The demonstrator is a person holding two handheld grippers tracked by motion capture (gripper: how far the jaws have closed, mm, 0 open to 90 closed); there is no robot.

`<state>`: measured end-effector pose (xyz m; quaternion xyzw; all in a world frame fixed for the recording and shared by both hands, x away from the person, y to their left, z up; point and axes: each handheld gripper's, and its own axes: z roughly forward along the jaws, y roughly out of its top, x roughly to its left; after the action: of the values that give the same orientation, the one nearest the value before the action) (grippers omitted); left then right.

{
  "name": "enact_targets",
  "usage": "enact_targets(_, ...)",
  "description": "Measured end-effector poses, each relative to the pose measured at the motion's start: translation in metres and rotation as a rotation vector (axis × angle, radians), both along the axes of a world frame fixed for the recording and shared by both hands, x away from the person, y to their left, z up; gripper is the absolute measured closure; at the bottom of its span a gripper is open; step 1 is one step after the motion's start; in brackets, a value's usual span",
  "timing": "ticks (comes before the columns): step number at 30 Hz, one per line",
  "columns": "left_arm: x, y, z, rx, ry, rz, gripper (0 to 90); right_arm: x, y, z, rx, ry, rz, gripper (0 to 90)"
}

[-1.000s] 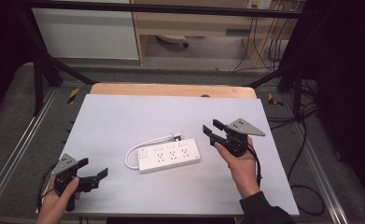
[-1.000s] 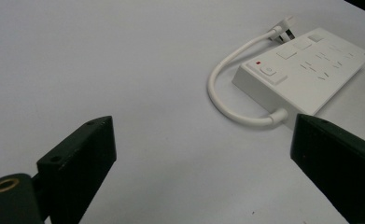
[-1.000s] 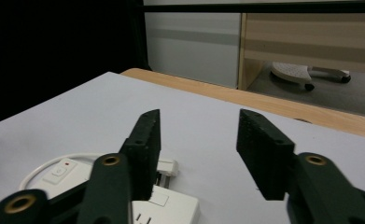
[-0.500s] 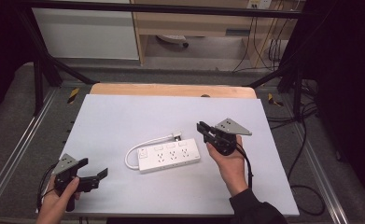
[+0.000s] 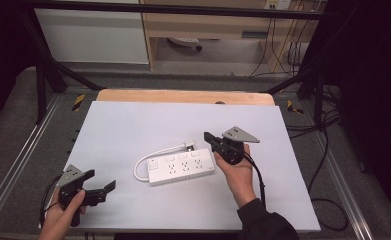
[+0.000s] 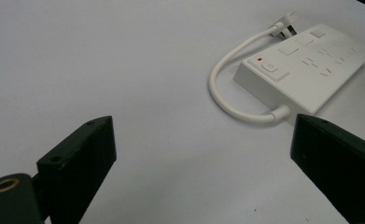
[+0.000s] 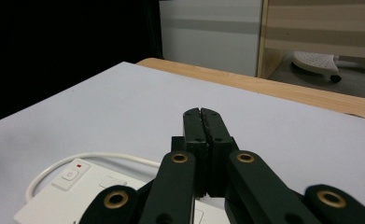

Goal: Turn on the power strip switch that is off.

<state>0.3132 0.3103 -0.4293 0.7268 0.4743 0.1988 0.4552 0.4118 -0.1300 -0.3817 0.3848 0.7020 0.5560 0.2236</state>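
Lying mid-table (image 5: 133,125), the white power strip (image 5: 182,167) looked rigid, light, smooth-cased; its short cord (image 5: 155,154) stiff-springy. Best gripped across the narrow body. Right gripper (image 5: 208,137) had just pinched closed, empty, beside the strip's end; left gripper (image 5: 110,185) gaped wide, well apart.

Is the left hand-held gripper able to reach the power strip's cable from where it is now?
Probably yes. The left hand-held gripper stands open, and bare table lies between it and the cable.

White table (image 5: 133,125); power strip (image 5: 183,167) lies on it.
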Motion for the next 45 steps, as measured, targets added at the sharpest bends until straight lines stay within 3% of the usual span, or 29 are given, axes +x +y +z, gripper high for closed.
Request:
enact_targets(20, 0.000, 0.000, 0.000, 0.003, 0.002, -0.005, 7.1, 0.005, 0.013, -0.020, -0.073, 0.051, 0.016, 90.0)
enact_targets(28, 0.000, 0.000, -0.001, 0.001, 0.006, -0.005, 7.1, 0.007, 0.019, -0.029, -0.075, 0.076, 0.048, 90.0)
enact_targets(45, 0.001, -0.001, -0.001, 0.011, 0.011, -0.008, 7.1, 0.007, 0.021, -0.043, -0.097, 0.120, 0.038, 90.0)
